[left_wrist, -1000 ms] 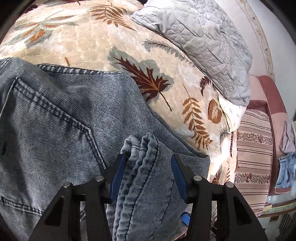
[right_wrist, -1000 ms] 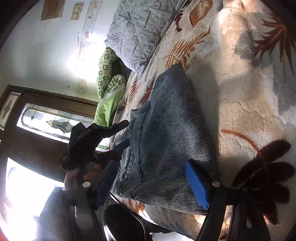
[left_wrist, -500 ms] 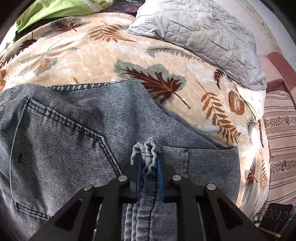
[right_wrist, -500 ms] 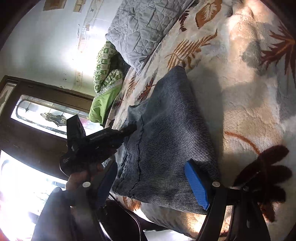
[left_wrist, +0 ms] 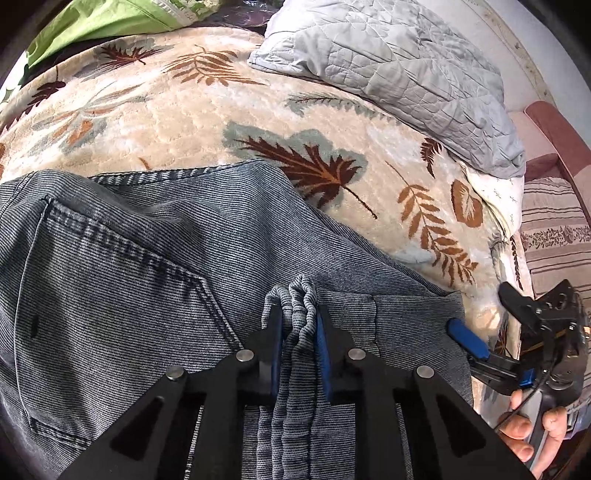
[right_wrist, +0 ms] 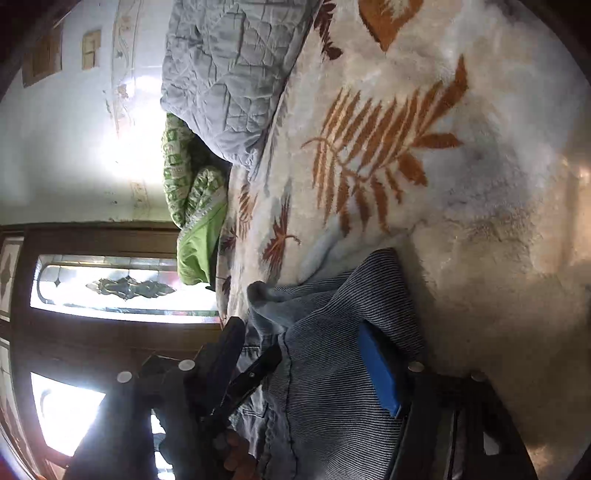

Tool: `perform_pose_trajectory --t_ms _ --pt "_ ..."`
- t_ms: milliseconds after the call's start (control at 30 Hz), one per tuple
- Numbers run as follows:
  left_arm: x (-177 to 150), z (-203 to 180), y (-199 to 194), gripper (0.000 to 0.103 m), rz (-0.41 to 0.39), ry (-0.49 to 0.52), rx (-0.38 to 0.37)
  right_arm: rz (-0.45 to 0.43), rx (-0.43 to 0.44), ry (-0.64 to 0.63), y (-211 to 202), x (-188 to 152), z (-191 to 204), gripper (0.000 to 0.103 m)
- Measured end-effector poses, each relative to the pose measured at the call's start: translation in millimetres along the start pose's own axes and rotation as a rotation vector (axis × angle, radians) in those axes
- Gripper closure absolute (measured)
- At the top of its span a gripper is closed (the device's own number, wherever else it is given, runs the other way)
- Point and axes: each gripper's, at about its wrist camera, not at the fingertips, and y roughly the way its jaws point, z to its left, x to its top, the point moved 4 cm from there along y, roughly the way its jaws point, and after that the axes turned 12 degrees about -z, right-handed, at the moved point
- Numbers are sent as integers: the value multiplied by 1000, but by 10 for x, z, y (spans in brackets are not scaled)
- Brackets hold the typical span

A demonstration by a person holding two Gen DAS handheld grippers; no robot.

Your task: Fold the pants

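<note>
Grey-blue denim pants point(left_wrist: 147, 266) lie spread on a leaf-patterned blanket point(left_wrist: 177, 110), a back pocket facing up. My left gripper point(left_wrist: 297, 314) pinches a bunched, upright fold of the denim. Its jaws are opening slightly, though the blue pads still press on the fold. My right gripper point(left_wrist: 480, 310) stands at the pants' right edge, held by a person's hand point(left_wrist: 528, 428). In the right wrist view the right gripper point(right_wrist: 301, 332) straddles a corner of the pants point(right_wrist: 332, 406). Its jaws are closing but remain wide, with denim between them. The left gripper point(right_wrist: 255, 373) shows as a dark shape beside it.
A grey quilted pillow point(left_wrist: 406, 66) rests at the far side of the bed, with green bedding point(left_wrist: 110, 18) at the far left. A striped cushion point(left_wrist: 554, 236) lies off the bed's right edge. A dark wooden door with glass panes point(right_wrist: 122, 288) stands beyond the bed.
The left gripper closed on the bunched fold of denim. The right gripper swept toward the pants' corner, came into the left wrist view, and its jaws narrowed.
</note>
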Motion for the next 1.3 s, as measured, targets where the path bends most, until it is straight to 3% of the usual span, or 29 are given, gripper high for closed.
perform_pose_trajectory --t_ms 100,200,300,367,433,567,667,767,900,967,1033,1067,1133,1200,1300 --pt "3 -6 7 84 -4 4 3 -30 -7 -113 -232 -93 255 27" --pt "12 -18 13 83 -4 9 8 8 27 -115 -421 -327 323 26" --pt "44 -70 -24 82 6 25 13 95 -94 -146 -338 -569 89 24" --pt "76 -120 -189 77 -14 42 2 67 -78 -141 -357 -589 33 24" --pt "86 -182 -452 59 -72 79 -25 46 -70 -141 -450 -590 122 24" --pt "-151 -240 -910 52 -130 135 -70 31 -5 -157 -637 -732 267 23" --pt "-457 -247 -890 52 -88 170 -65 72 -35 -111 -607 -913 36 23" --pt "-770 -159 -533 52 28 245 46 56 -19 -74 -607 -930 -88 23" --pt "-709 -146 -794 52 -49 183 0 38 -18 -159 -760 -960 150 23" --pt "-703 -159 -944 45 -105 174 -24 42 -1 -154 -806 -1020 130 21" --pt "-825 -168 -823 37 -70 236 3 67 -70 -154 -712 -1076 -70 21" --pt "-911 -136 -686 37 -21 274 36 50 -42 -138 -708 -1070 -106 21" --pt "-947 -165 -722 37 -73 305 45 53 -56 -117 -739 -1039 -50 21" --pt "-910 -169 -814 37 -70 257 17 40 -82 -188 -767 -1011 138 21" --pt "-828 -191 -956 37 -146 251 -7 46 -41 -247 -745 -925 409 21"
